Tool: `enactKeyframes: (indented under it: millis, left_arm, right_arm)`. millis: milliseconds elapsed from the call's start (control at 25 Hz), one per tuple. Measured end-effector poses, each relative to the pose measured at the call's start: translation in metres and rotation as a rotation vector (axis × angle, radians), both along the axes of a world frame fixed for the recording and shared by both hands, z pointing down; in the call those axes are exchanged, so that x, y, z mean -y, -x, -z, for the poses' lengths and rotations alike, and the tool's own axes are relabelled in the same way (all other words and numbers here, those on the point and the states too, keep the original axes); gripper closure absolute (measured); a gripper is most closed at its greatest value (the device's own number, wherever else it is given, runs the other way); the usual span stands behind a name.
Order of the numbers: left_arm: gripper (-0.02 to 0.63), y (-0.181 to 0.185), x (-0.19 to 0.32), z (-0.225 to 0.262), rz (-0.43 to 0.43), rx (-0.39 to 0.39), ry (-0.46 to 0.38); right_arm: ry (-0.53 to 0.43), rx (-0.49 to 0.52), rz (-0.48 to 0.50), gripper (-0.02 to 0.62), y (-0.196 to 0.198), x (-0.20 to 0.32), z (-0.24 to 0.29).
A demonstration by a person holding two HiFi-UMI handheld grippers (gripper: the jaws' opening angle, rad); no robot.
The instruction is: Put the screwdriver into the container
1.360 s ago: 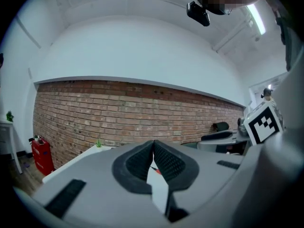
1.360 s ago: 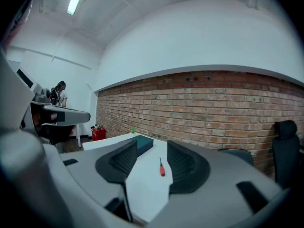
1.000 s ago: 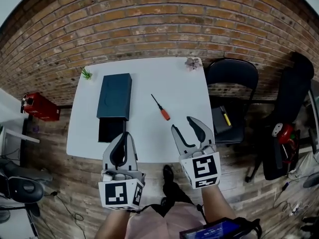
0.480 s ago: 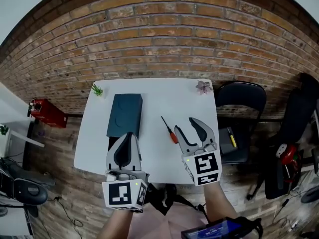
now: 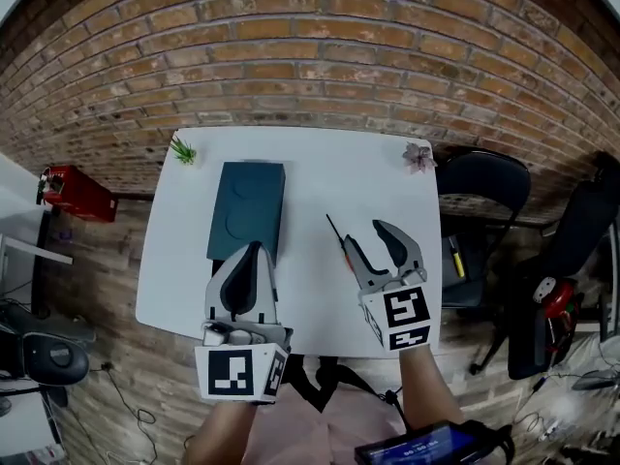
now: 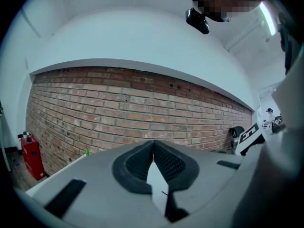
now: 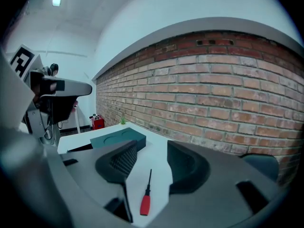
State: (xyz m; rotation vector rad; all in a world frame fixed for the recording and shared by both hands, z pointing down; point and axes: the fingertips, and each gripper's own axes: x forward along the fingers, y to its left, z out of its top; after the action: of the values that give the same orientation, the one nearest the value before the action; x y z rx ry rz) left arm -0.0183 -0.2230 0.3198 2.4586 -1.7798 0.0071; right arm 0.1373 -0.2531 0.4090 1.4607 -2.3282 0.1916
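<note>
A screwdriver (image 5: 336,234) with a red handle and thin black shaft lies on the white table (image 5: 320,177), right of a dark teal box-shaped container (image 5: 248,204). My right gripper (image 5: 367,237) is open and sits just above the table, right beside the handle. In the right gripper view the screwdriver (image 7: 146,197) lies on the table between the open jaws of the right gripper (image 7: 151,164), untouched, with the container (image 7: 118,138) further left. My left gripper (image 5: 249,252) is shut on nothing and hovers over the container's near end, hiding it. Seen from its own camera, the left gripper (image 6: 153,146) has its jaws pressed together.
A black chair (image 5: 481,184) stands right of the table, with a yellow-handled tool (image 5: 453,258) on its seat. A small green plant (image 5: 181,149) and a pink flower (image 5: 418,156) mark the far table corners. A red object (image 5: 66,200) sits on the floor at left. A brick wall runs behind.
My right gripper has moved forward over the table to the screwdriver, whose handle now lies by its open jaws. The left gripper stays shut near the container.
</note>
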Motion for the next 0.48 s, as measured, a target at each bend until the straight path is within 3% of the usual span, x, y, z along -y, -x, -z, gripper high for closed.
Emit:
enactKeyframes:
  millis: [480]
  left_arm:
    - [0.592,0.004,0.018,-0.080,-0.075,-0.016,0.165]
  right_arm:
    - [0.262,-0.052,-0.041,0.391,0.002,-0.014,-0.126]
